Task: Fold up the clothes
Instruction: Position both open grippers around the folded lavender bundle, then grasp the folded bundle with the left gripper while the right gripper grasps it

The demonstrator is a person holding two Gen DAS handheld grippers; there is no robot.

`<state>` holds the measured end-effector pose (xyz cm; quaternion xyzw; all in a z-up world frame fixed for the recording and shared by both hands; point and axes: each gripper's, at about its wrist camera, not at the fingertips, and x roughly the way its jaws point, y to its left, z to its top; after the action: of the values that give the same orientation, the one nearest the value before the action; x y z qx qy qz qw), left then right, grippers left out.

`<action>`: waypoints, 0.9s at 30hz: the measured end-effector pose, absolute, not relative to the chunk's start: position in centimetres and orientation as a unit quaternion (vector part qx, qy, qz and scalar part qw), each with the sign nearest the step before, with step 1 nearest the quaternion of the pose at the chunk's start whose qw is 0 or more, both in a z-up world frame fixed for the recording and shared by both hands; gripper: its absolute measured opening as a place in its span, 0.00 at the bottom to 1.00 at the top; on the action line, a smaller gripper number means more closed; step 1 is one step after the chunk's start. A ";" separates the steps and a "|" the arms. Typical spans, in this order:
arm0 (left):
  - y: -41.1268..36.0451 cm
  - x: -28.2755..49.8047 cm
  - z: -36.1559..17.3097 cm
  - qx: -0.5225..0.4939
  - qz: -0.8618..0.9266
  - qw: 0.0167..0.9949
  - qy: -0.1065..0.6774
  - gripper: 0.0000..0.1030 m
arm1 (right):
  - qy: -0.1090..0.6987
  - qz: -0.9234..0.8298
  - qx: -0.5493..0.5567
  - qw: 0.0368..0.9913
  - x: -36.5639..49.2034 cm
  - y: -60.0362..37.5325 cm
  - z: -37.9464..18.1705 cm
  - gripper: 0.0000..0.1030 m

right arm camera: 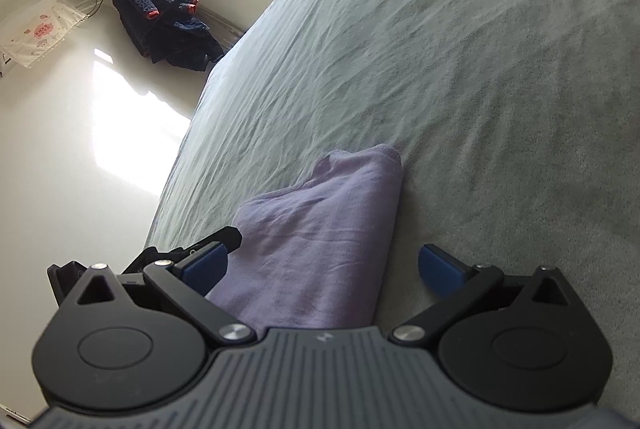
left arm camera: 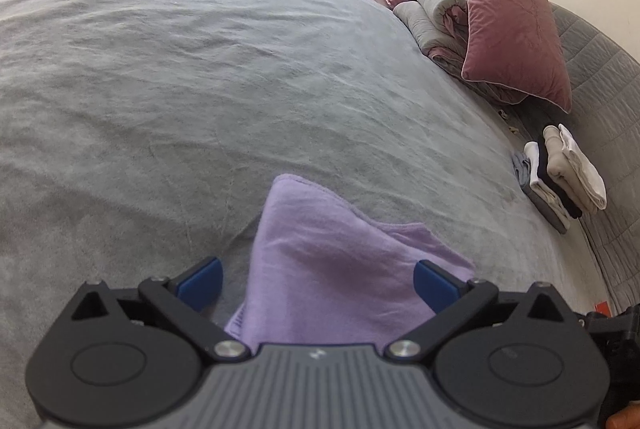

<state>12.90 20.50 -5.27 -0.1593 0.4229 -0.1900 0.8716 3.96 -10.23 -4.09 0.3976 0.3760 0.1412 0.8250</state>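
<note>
Low in both frames, purple cloth (left arm camera: pixel 320 261) lies half-folded on the grey bedspread (left arm camera: pixel 160 69), left gripper (left arm camera: pixel 318 283) and right gripper (right arm camera: pixel 324 267) both spread wide, gripping nothing; loose top layer may slide or bunch when pinched.

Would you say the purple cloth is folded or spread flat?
Folded: the purple cloth lies doubled in a compact bundle on the bed, layered edges showing.

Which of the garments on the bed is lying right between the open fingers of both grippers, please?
The lilac garment: it lies between the open left gripper and right gripper. The folded stack of white, beige and black clothes lies apart, by the bed's edge.
</note>
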 end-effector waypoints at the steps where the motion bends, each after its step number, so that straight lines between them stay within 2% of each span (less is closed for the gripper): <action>1: 20.3 12.9 -5.2 -0.148 -0.192 0.872 0.426 0.99 | 0.377 0.142 0.398 0.824 4.1 -10.3 -4.0 1.00; 11: 20.1 12.4 -5.0 -0.093 -0.205 0.876 0.426 0.98 | 0.372 0.155 0.398 0.824 4.1 -10.6 -3.7 1.00; 14: 20.0 12.1 -5.1 -0.082 -0.202 0.884 0.414 0.93 | 0.363 0.153 0.387 0.834 3.7 -10.2 -3.7 1.00; 20: 20.7 11.6 -5.5 -0.100 -0.198 0.896 0.384 0.78 | 0.326 0.141 0.365 0.861 3.0 -9.0 -4.0 0.98; 23: 21.8 11.6 -6.2 -0.162 -0.187 0.896 0.370 0.60 | 0.301 0.132 0.360 0.873 3.3 -8.4 -4.4 0.89; 24: 21.9 11.5 -6.5 -0.178 -0.188 0.893 0.369 0.51 | 0.295 0.128 0.359 0.876 3.3 -8.3 -4.5 0.83; 26: 22.1 11.2 -7.0 -0.203 -0.186 0.891 0.362 0.48 | 0.285 0.120 0.354 0.883 3.3 -8.0 -4.9 0.74; 27: 22.1 11.0 -7.2 -0.212 -0.184 0.891 0.357 0.42 | 0.281 0.118 0.351 0.885 3.4 -7.9 -5.0 0.68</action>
<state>11.03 22.14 -7.16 -0.2122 0.3569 -0.1842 0.8909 3.36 -7.92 -4.99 0.3514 0.2809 0.1179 0.8853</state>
